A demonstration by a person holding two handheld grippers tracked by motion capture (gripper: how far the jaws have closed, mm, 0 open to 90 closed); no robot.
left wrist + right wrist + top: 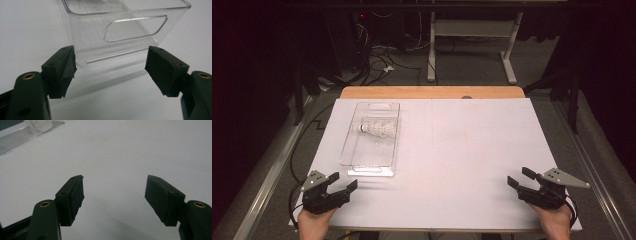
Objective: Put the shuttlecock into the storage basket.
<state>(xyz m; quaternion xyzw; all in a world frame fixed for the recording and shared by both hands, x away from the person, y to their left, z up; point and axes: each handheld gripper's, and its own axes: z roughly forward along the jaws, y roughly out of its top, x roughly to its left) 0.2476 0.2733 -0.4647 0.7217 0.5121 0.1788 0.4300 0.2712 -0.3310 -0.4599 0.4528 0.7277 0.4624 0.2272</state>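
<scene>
A clear plastic bin (371,140) lies on the left half of the white table, with a white shuttlecock (376,129) inside it. My left gripper (343,181) rests at the near left edge, open, just short of the bin's near end wall (130,32), which has a handle cut-out. My right gripper (521,177) sits at the near right edge, open, with bare white table between its jaws. In the right gripper view the bin (22,135) and the shuttlecock (40,123) appear far off at the top left.
A white sheet (462,150) covers the table, with a wooden strip (432,92) along its far edge. Past the table are a white desk frame (472,45) and loose cables (382,60) on the floor. Dark stands flank both sides.
</scene>
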